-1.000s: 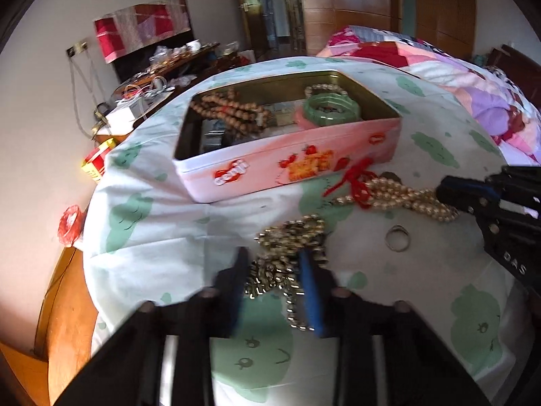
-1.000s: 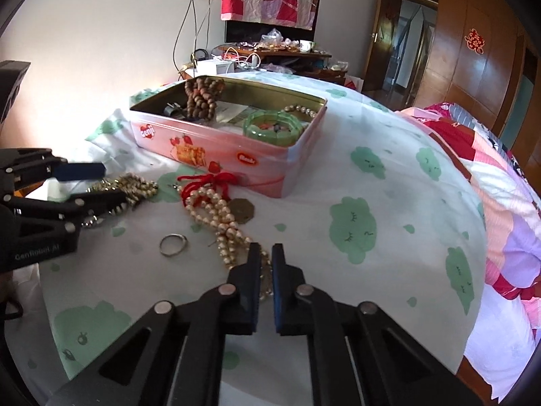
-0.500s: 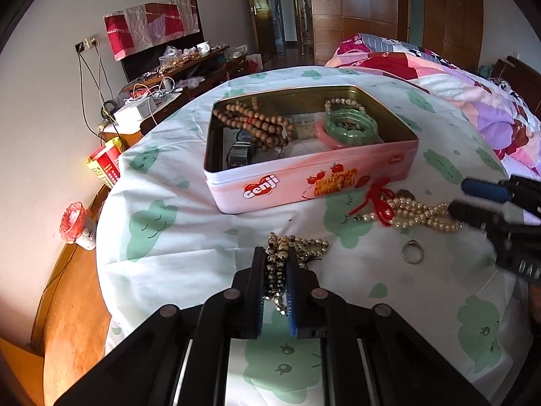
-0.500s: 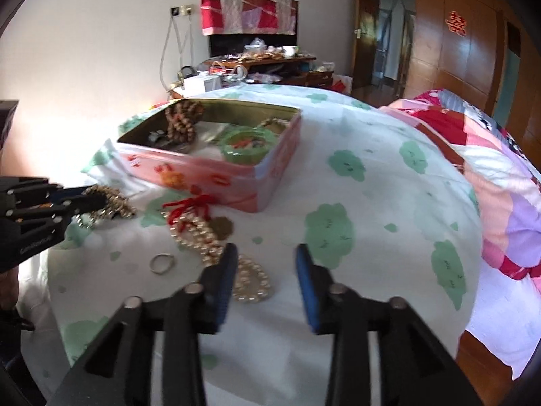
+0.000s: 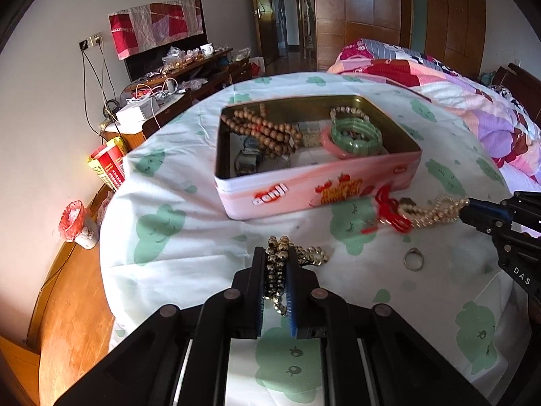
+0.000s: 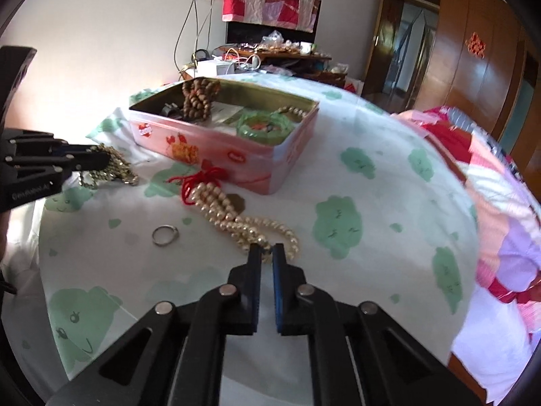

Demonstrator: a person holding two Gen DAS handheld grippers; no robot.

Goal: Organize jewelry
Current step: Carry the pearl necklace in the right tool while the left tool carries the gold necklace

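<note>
Wooden beads (image 5: 267, 130) and bangles are already stowed in the tin (image 5: 318, 189) — left gripper (image 5: 276, 270) clamped on gold beads (image 5: 280, 253), right gripper (image 6: 267, 257) on pearls (image 6: 233, 216), ring (image 6: 164, 235) untouched.

A round bench (image 5: 209, 264) under a white cloth with green cloud prints carries a pink tin (image 5: 318, 186) ahead of the left tool (image 5: 275, 264). A gold bead strand (image 5: 304, 253), pearl necklace (image 6: 236, 216) and silver ring (image 6: 165, 235) lie on the cloth.
</note>
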